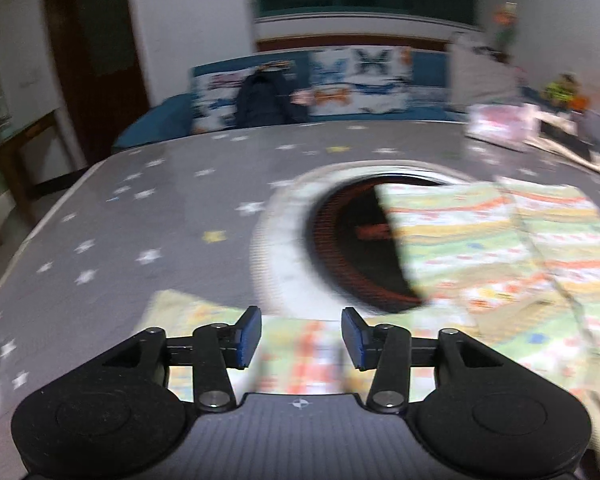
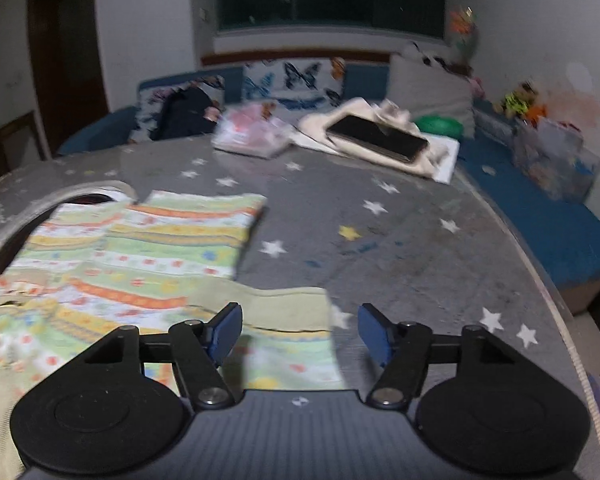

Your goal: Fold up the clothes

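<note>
Striped cotton garment (image 2: 140,248) lies flat beneath and ahead of both spread, empty jaws, left gripper (image 1: 301,338) and right gripper (image 2: 300,334).

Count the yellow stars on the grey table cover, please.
2 in the left wrist view: one yellow star left of the round opening, another yellow star farther back. The garment may hide others.
</note>
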A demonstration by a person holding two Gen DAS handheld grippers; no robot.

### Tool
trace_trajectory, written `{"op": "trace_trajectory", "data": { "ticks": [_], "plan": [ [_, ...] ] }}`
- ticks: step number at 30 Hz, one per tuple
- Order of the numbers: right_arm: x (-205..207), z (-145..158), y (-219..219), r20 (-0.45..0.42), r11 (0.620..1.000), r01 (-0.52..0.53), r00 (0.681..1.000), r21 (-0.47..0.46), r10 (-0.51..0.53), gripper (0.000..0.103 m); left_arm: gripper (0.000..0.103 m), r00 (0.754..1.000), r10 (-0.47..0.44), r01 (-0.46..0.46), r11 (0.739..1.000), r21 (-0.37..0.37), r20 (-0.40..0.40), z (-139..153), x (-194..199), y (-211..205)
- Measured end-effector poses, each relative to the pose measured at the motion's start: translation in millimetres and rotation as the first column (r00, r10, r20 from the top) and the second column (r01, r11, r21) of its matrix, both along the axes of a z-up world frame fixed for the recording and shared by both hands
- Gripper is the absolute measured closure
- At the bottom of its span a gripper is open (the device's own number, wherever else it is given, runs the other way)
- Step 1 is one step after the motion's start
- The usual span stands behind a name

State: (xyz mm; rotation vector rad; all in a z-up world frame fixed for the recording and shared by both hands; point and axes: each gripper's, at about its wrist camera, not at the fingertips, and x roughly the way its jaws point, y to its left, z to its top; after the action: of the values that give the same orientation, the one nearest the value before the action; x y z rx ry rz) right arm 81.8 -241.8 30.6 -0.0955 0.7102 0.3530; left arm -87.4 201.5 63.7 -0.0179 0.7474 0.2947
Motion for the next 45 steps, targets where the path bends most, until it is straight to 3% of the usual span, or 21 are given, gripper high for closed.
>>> {"op": "trace_trajectory", "data": {
  "ticks": [8, 10, 13, 15, 21, 26, 32, 37, 39, 42, 45],
  "plan": [
    [29.3, -20.4, -0.4, -0.069, 0.999, 0.021, 0.997, 0.034, -0.018, 0.061, 0.048, 0.972, -0.237, 0.236, 0.97, -0.059, -0.01, -6.3, 12.4, -72.0],
    [29.3, -20.0, 1.4, -0.064, 0.999, 0.011, 0.998, 0.046, -0.008, 0.088, 0.047, 0.957, -0.29, 0.289, 0.955, -0.073, -0.01, -8.5, 15.3, -89.7],
    [26.1, -17.2, 5.4, -0.038, 1.0, 0.008, 0.999, 0.022, -0.007, 0.098, 0.046, 0.933, -0.361, 0.358, 0.929, -0.089, -0.013, -12.6, 20.6, -115.0],
    [20.5, -9.7, 2.0, -0.002, 1.0, 0.025, 1.0, 0.013, -0.025, 0.099, 0.045, 0.921, -0.388, 0.385, 0.919, -0.09, -0.02, -16.3, 22.9, -124.4],
    [-2.5, 20.3, -29.3, 0.132, 0.991, 0.133, 0.983, -0.028, -0.128, 0.1, 0.044, 0.883, -0.467, 0.462, 0.882, -0.092, -0.041, -27.4, 29.8, -152.4],
    [-29.8, 33.6, -66.6, 0.214, 0.956, 0.28, 0.943, -0.087, -0.256, 0.1, 0.043, 0.869, -0.493, 0.488, 0.869, -0.087, -0.046, -32.2, 30.2, -158.7],
    [-50.5, 11.7, -98.8, 0.156, 0.908, 0.401, 0.911, -0.123, -0.381, 0.099, 0.041, 0.864, -0.501, 0.496, 0.863, -0.09, -0.047, -34.9, 30.3, -158.6],
    [-51.9, -11.8, -108.4, 0.103, 0.871, 0.459, 0.888, -0.174, -0.447, 0.09, 0.038, 0.863, -0.503, 0.497, 0.863, -0.088, -0.049, -35.5, 30.0, -157.2],
    [-53.0, -7.5, -106.8, 0.113, 0.881, 0.449, 0.893, -0.152, -0.436, 0.088, 0.037, 0.863, -0.503, 0.498, 0.863, -0.086, -0.051, -35.7, 30.1, -157.1],
    [-54.8, 2.1, -93.9, 0.124, 0.929, 0.357, 0.93, -0.095, -0.345, 0.063, 0.036, 0.864, -0.501, 0.496, 0.864, -0.085, -0.052, -36.1, 30.6, -157.3],
    [-47.5, 1.3, -75.5, 0.101, 0.963, 0.264, 0.961, -0.063, -0.257, 0.058, 0.035, 0.865, -0.499, 0.494, 0.865, -0.086, -0.054, -36.1, 30.7, -156.8]
  ]
}}
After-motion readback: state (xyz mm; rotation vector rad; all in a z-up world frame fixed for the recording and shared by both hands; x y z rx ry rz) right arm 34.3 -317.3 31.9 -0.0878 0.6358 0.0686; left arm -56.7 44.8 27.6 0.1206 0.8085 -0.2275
